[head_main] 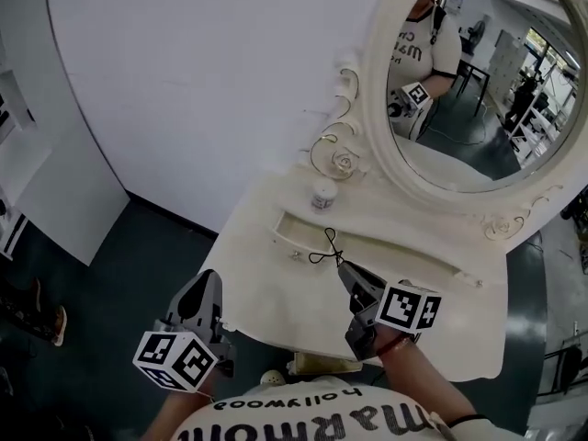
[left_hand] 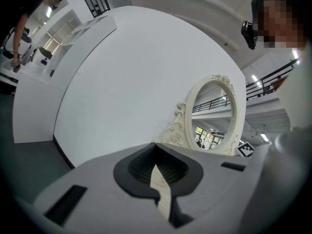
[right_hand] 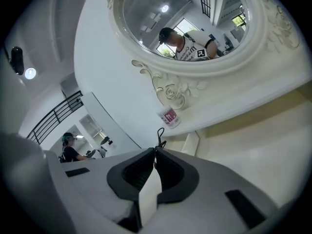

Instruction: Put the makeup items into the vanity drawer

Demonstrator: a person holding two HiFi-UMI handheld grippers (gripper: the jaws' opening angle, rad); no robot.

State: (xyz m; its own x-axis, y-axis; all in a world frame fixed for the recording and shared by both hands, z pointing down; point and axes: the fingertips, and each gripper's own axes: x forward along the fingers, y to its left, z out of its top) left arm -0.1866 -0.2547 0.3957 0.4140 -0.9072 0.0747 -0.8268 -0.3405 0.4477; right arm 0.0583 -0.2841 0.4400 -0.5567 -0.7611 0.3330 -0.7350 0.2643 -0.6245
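Note:
A cream vanity (head_main: 276,292) stands against the white wall, and its shallow drawer (head_main: 404,251) is pulled out a little. A thin black cord (head_main: 326,246) loops up from the drawer's front. My right gripper (head_main: 343,267) is shut on that cord, whose loop (right_hand: 159,136) pokes out past the shut tips of the right gripper (right_hand: 155,150). A small white jar (head_main: 322,195) with a pink label stands on the vanity top, the same jar (right_hand: 168,116) just beyond the cord. My left gripper (head_main: 209,281) hangs off the vanity's left edge. The left gripper (left_hand: 156,149) is shut and holds nothing.
An oval mirror (head_main: 478,81) in an ornate cream frame rises behind the vanity top. A small round object (head_main: 271,378) and a cream item (head_main: 322,366) lie below the front edge, near my body. Dark floor (head_main: 110,274) runs to the left, with shoes (head_main: 46,324).

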